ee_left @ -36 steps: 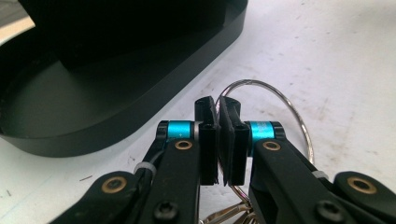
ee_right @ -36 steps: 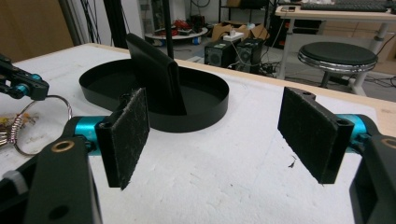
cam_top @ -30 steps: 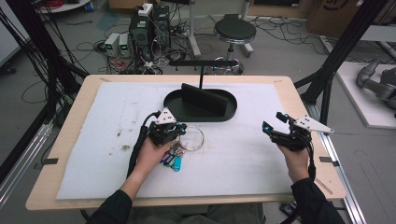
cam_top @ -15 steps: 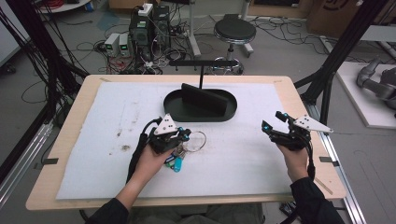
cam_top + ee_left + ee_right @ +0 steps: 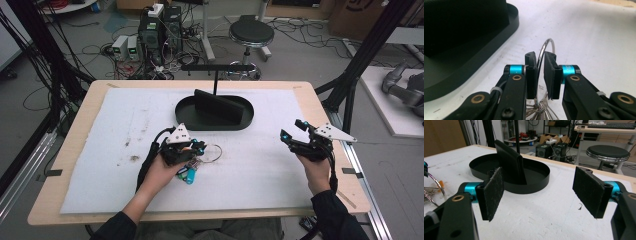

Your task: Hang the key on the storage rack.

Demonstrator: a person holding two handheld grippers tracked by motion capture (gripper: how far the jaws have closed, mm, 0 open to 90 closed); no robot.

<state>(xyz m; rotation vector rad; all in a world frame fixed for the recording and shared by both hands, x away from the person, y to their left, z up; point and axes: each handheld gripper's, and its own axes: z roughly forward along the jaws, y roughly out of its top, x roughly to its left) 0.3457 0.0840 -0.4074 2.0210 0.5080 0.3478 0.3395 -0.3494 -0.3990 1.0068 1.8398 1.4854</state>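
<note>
We see left gripper (image 5: 539,72) with jaws narrow around thin silver wire key ring (image 5: 546,48); contact with pads unclear, small gap shows on both sides. Ring stands upright between pads, bundle of smaller wire loops below. High view: ring (image 5: 214,152) lies on white foam-like mat (image 5: 100,150) on wooden counter (image 5: 320,100), blue plastic tags (image 5: 189,175) beside left hand. Matte black oval tray (image 5: 212,122) with upright slab just behind. Right gripper (image 5: 539,190) wide, fuzzy black pads, holding nothing, well apart.
</note>
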